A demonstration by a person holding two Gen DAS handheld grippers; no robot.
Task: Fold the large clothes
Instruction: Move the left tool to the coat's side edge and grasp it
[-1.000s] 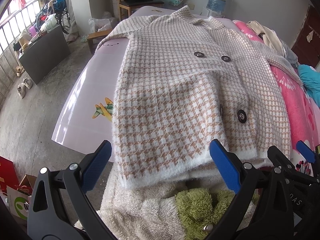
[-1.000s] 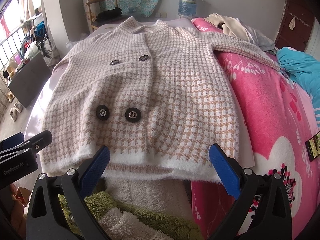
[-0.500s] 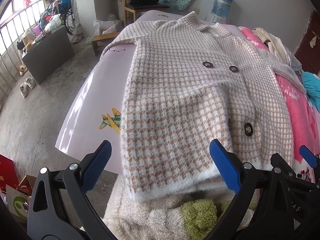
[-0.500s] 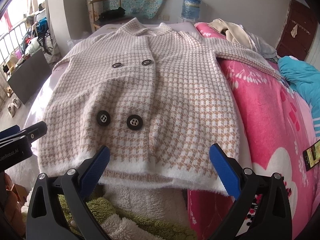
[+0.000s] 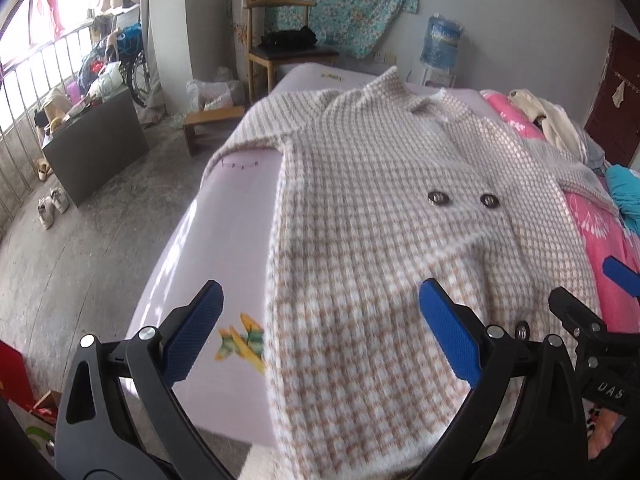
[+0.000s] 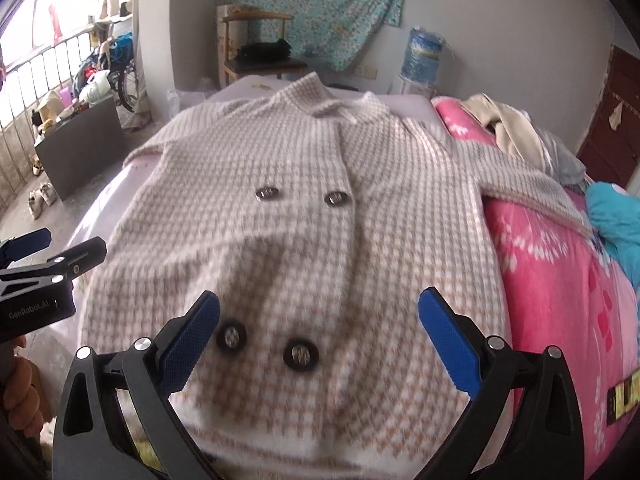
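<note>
— Looking at the bed (image 5: pixel 224 216), what do you see on it?

— A big checked coat (image 5: pixel 384 216) lies flat there, front side up. It is tan and white, with a fluffy white hem. Its collar points at the far wall. One sleeve lies out across the pink blanket (image 6: pixel 560 280).

— Does it have buttons?

— Yes, four dark ones. Two buttons (image 6: pixel 267 193) sit higher up, side by side. Two more (image 6: pixel 231 337) sit lower, close to the hem.

— Where is the left gripper (image 5: pixel 320 340)?

— It hangs over the coat's left edge, near the hem. Its blue pads (image 5: pixel 448 340) are spread wide apart. Nothing is between them. One pad is over the lilac sheet, beside a little yellow print (image 5: pixel 242 340).

— And the right gripper (image 6: pixel 318 342)?

— It is over the lower front of the coat, with the two low buttons between its pads (image 6: pixel 446 344). Its jaws are wide apart too, and they grip nothing. I cannot tell if the tips touch the cloth.

— Can each one see the other?

— Yes. In the right view, the left one pokes in at the left side.

— What else is around?

— A wooden chair (image 5: pixel 280 44) and a water jug (image 5: pixel 442 42) stand by the far wall. A blue cloth (image 6: pixel 618 220) lies on the blanket, on the right.
</note>
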